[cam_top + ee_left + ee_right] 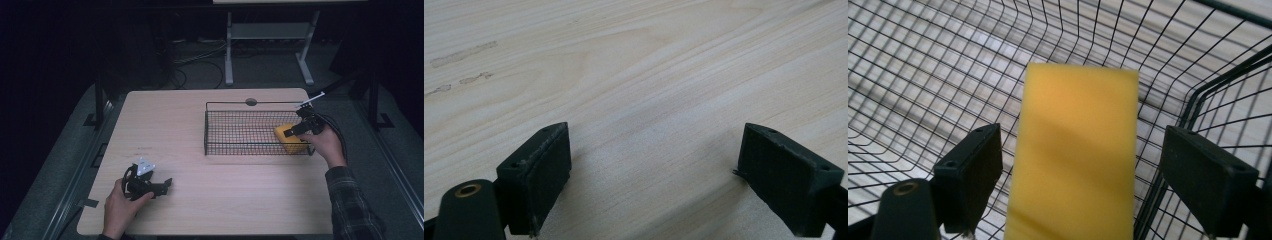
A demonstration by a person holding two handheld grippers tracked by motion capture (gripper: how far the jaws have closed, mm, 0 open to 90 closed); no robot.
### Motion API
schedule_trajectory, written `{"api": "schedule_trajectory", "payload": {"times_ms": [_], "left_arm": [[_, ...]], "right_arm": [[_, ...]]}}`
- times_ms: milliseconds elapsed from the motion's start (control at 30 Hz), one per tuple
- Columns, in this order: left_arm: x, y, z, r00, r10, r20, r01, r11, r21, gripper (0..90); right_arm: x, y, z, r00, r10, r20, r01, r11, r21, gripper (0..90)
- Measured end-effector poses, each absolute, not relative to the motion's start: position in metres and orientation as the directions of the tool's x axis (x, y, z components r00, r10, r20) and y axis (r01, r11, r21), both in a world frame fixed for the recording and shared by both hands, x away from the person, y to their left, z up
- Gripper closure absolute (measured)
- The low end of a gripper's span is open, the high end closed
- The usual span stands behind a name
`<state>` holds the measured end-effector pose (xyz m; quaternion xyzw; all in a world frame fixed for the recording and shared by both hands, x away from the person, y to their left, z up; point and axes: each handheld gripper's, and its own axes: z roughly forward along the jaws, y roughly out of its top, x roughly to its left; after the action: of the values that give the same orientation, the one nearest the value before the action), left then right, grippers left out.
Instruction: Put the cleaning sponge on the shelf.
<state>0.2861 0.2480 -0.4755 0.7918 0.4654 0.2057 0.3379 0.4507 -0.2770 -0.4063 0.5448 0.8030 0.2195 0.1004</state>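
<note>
A yellow sponge block (289,137) stands in the right end of a black wire basket (250,103) on the wooden table (165,125). My right gripper (301,128) reaches over the basket's right end. In the right gripper view the sponge (1078,165) rises between the two jaws of that gripper (1080,140), which is open, with a small gap on each side. My left gripper (166,184) rests low near the table's front left. It is open (654,135), with bare wood between its pads (541,170).
The basket's wire walls (938,65) surround the sponge closely on the right. A round cable hole (251,102) sits at the table's far edge. A white stand (270,35) and cables lie on the dark floor beyond.
</note>
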Motion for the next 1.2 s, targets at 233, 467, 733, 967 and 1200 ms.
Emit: {"api": "schedule_trajectory", "payload": {"times_ms": [233, 467, 733, 967, 1200], "left_arm": [[0.286, 0.248, -0.476, 0.482, 0.876, 0.011, 0.598, -0.338, 0.727, 12.8], [0.286, 0.248, -0.476, 0.482, 0.876, 0.011, 0.598, -0.338, 0.727, 12.8], [0.286, 0.248, -0.476, 0.482, 0.876, 0.011, 0.598, -0.338, 0.727, 12.8], [0.286, 0.248, -0.476, 0.482, 0.876, 0.011, 0.598, -0.338, 0.727, 12.8], [0.286, 0.248, -0.476, 0.482, 0.876, 0.011, 0.598, -0.339, 0.726, 12.8]], "right_arm": [[0.443, -0.280, -0.392, -0.390, 0.917, 0.087, 0.814, 0.299, 0.499, 17.0], [0.428, -0.280, -0.378, -0.415, 0.907, 0.078, 0.788, 0.315, 0.529, 17.0], [0.405, -0.277, -0.363, -0.452, 0.889, 0.075, 0.754, 0.336, 0.564, 16.9], [0.378, -0.278, -0.360, -0.475, 0.877, 0.068, 0.728, 0.349, 0.590, 16.4], [0.356, -0.278, -0.362, -0.490, 0.870, 0.062, 0.715, 0.361, 0.599, 16.4]]}}
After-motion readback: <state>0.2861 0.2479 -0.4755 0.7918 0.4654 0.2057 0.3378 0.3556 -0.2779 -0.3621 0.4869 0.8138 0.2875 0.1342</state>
